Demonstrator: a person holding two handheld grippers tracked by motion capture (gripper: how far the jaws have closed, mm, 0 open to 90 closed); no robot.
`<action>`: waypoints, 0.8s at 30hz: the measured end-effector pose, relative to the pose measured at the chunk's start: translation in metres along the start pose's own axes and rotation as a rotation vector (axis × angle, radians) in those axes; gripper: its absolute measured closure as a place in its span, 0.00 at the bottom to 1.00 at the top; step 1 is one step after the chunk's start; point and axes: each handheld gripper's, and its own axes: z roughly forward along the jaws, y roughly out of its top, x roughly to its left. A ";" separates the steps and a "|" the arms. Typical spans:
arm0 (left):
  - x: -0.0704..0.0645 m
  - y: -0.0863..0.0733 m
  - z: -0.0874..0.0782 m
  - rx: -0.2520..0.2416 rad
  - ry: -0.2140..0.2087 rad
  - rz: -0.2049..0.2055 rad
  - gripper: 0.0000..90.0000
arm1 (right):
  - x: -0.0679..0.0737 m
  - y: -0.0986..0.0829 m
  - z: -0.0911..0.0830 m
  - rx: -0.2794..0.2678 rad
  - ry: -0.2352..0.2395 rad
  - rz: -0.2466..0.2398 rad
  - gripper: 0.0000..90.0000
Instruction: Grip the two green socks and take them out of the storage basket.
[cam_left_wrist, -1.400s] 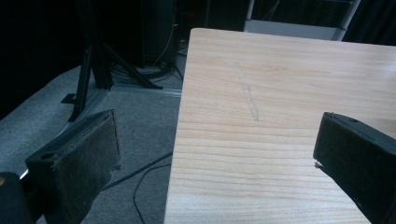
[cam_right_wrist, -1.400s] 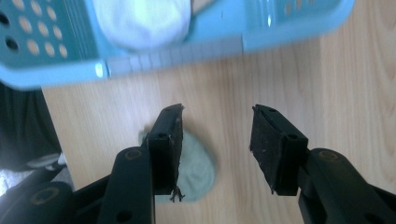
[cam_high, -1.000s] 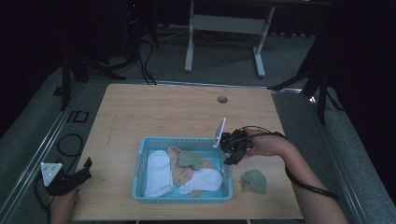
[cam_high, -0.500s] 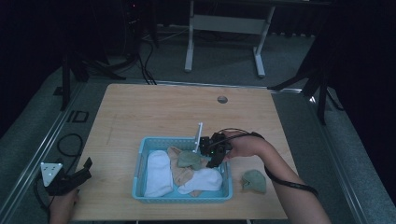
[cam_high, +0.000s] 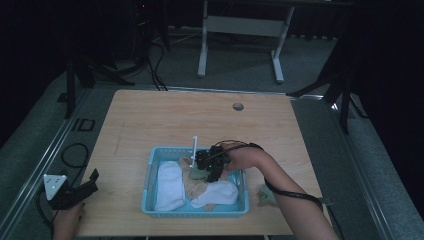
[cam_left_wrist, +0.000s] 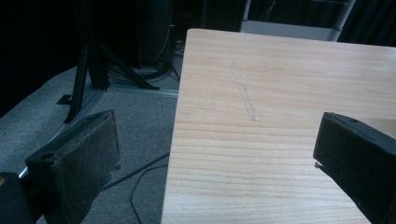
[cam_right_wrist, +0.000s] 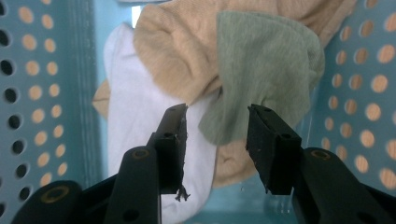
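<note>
Since a second ago the right gripper (cam_high: 209, 167) has swung in from the table edge at 3 o'clock of the basket (cam_high: 150, 175) and now hangs over the basket's far middle, above the socks; the left gripper (cam_high: 75, 191) has stayed put at the near left corner.

Nearest, at 7 o'clock on the table (cam_high: 175, 115), the left gripper rests by the table edge in the person's left hand (cam_high: 67, 220). In the left gripper view its jaws stand wide apart with nothing between them, bare wood (cam_left_wrist: 280, 93) ahead and grey floor (cam_left_wrist: 135, 135) beyond the edge.

At 5 o'clock a green sock (cam_high: 266, 194) lies on the table just outside the basket's right wall, partly hidden by the right forearm (cam_high: 290, 195).

In the basket, a white sock (cam_high: 169, 185) lies along the left side, another white one (cam_high: 217, 192) across the near right, and a tan sock (cam_high: 200, 187) between and under them. A second green sock (cam_high: 197, 174) sits on the tan one, right under the gripper.

In the right gripper view the jaws are partly open, holding nothing, with the lower edge of the green sock (cam_right_wrist: 261, 70) just beyond the gap between them; tan sock (cam_right_wrist: 177, 56) at 11 o'clock, white sock (cam_right_wrist: 135, 116) at 9 o'clock.

Farther off, a small round hole (cam_high: 238, 106) marks the table at 1 o'clock.
</note>
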 end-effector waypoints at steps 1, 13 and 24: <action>0.000 0.000 0.000 0.001 0.000 0.000 0.01 | -0.001 0.001 0.002 0.009 -0.003 0.002 0.64; 0.001 0.000 0.000 0.002 -0.008 -0.003 0.01 | -0.008 0.007 0.027 0.045 -0.028 0.016 0.83; 0.000 0.000 0.000 0.004 -0.006 -0.003 0.01 | -0.002 0.006 0.000 0.028 -0.051 -0.002 0.94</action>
